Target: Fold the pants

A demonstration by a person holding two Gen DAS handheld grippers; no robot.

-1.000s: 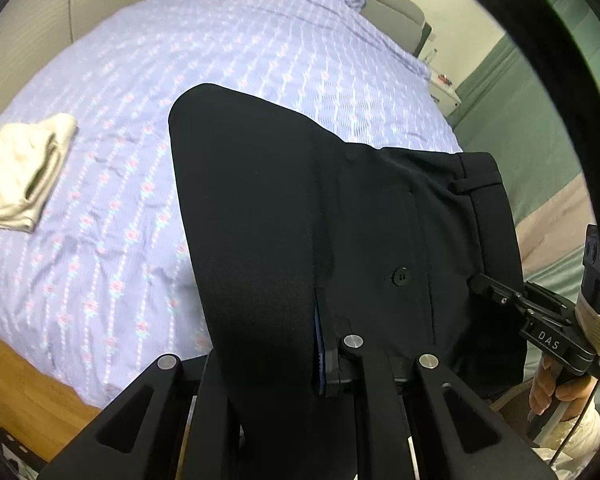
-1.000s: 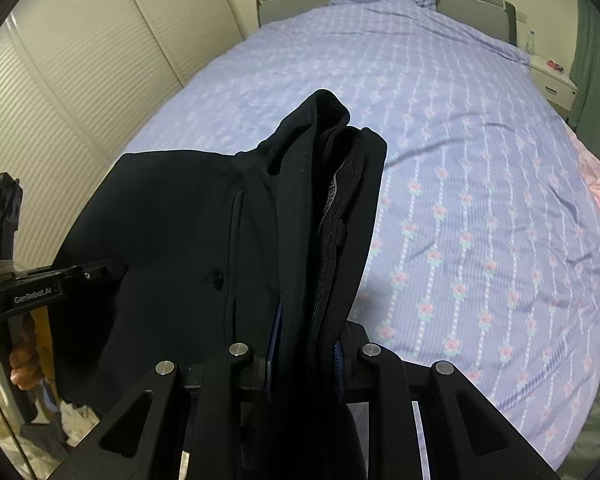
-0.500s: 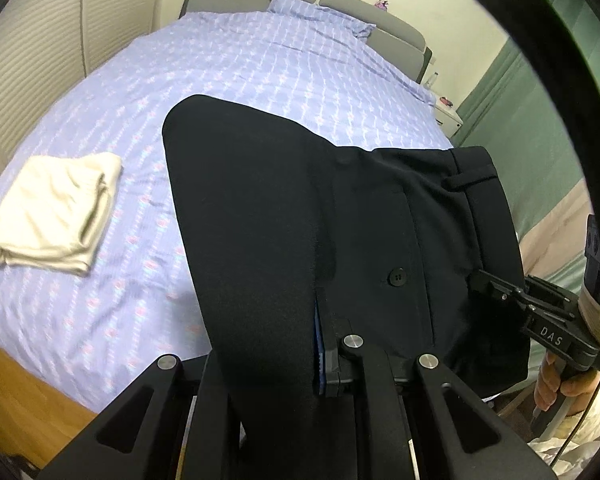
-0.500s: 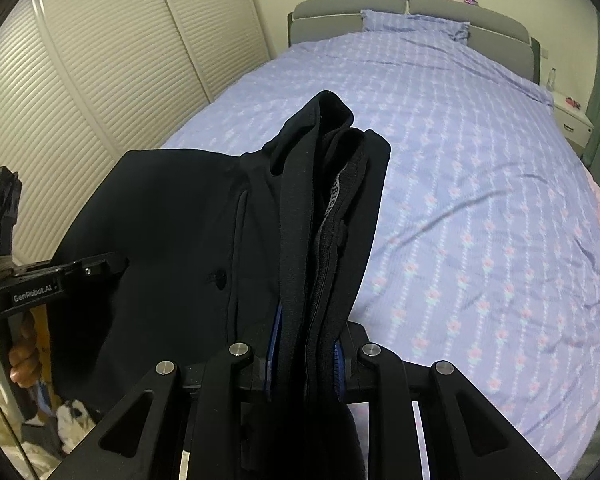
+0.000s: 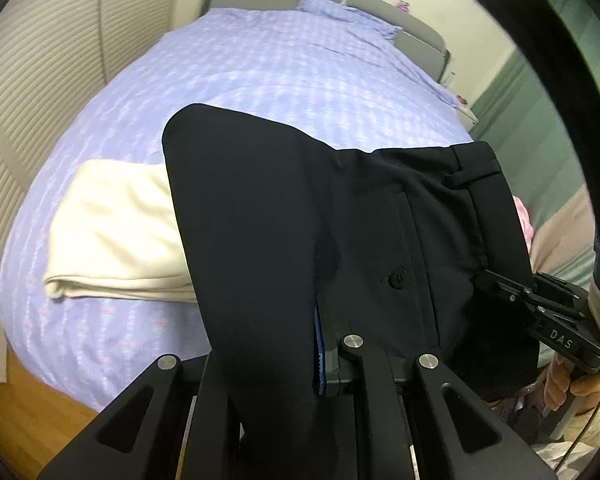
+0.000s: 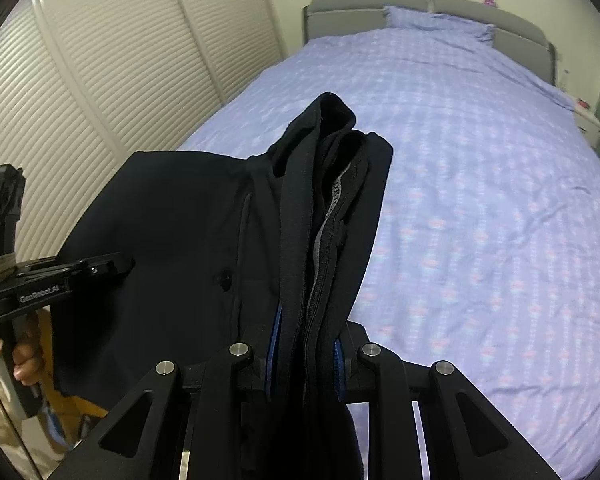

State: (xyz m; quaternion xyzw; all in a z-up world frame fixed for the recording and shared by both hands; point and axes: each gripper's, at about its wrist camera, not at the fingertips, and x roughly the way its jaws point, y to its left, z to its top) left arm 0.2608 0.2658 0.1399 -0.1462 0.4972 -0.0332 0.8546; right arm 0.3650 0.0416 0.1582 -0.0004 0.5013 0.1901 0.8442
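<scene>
The soft, limp black dress pants are clamped at the waistband by the left tool and right tool, draping freely.

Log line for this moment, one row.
left gripper: shut on black dress pants | right gripper: shut on waistband | pants: held above lilac patterned bedsheet | nearby: folded cream garment

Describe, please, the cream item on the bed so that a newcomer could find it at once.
Start at the bed with its lilac patterned cover. On its left side, near the foot, lies a folded cream garment, partly hidden behind the black pants. It is the only pale, plain thing there.
</scene>
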